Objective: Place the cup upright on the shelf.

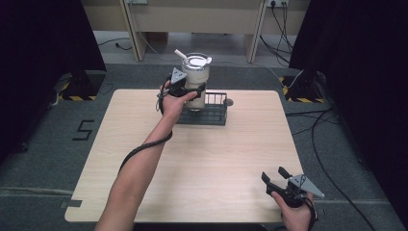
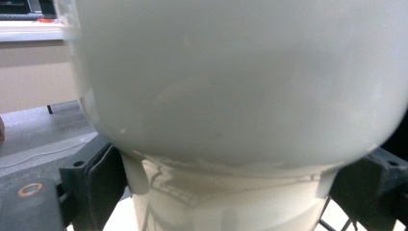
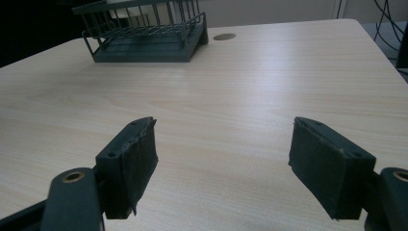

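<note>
One cream tumbler (image 1: 195, 77) with a white lid and straw stands upright in the single dark wire rack (image 1: 215, 114) at the far middle of the desk (image 1: 202, 163). The left claw (image 1: 185, 89) clamps its narrower lower body. Whether it is being set in or lifted out cannot be told. The right claw (image 1: 275, 174) rests wide open and empty near the desk's front right corner.

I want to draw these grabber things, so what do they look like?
Each gripper is black. The left gripper and the right gripper both carry a grey three-cornered plate on top. The right one's two jaws are flat black blocks with rough padded faces and a brass-coloured ring at each base. A black cable trails along the left forearm. The forearms are bare, with no sleeves.
</note>
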Demonstrator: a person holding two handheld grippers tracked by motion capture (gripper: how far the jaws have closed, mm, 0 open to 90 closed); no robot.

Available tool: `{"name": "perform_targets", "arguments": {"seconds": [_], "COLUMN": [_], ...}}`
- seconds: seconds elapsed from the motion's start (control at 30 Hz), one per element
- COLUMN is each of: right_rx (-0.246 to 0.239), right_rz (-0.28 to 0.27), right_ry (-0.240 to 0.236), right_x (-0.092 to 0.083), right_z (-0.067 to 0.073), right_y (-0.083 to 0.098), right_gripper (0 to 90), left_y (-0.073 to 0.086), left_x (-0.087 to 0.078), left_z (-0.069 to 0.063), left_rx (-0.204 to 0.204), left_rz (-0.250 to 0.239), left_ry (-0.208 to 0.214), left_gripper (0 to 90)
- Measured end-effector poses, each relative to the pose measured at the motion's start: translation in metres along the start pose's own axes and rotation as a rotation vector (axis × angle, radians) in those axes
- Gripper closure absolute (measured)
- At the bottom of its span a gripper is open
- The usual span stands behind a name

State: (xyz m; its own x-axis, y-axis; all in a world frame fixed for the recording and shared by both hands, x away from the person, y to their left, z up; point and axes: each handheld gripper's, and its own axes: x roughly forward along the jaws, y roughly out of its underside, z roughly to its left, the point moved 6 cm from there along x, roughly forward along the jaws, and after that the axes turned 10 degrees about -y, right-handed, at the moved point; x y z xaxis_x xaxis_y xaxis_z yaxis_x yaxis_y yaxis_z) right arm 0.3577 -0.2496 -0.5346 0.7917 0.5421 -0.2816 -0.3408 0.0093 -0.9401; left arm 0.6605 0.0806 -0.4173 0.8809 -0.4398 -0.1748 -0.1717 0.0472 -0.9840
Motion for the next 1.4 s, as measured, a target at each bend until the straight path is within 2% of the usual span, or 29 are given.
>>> {"name": "perform_targets", "arguments": {"seconds": [0.47,0.9,1.13,1.23,1.4], "right_rx": [0.002,0.000,0.001,0.004,0.004], "right_rz": [0.004,0.005,0.006,0.006,0.007], "right_ry": [-0.003,-0.003,-0.004,-0.005,-0.005], "right_x": [0.000,0.000,0.000,0.000,0.000], "right_z": [0.000,0.001,0.001,0.001,0.001], "right_y": [0.000,0.000,0.000,0.000,0.000], "right_gripper": [25.2,25.0,24.8,24.8,24.7], "left_y": [0.018,0.023,0.026,0.027,0.031], "left_x": [0.004,-0.002,-0.004,-0.004,-0.008], "left_z": [0.001,0.001,-0.001,-0.001,0.001], "left_rx": [0.002,-0.006,0.016,0.011,0.024], "left_rz": [0.034,0.008,-0.011,-0.019,-0.012], "left_ry": [-0.004,0.007,0.021,0.023,0.033], "left_gripper": [9.9,9.3,8.9,8.8,9.0]}}
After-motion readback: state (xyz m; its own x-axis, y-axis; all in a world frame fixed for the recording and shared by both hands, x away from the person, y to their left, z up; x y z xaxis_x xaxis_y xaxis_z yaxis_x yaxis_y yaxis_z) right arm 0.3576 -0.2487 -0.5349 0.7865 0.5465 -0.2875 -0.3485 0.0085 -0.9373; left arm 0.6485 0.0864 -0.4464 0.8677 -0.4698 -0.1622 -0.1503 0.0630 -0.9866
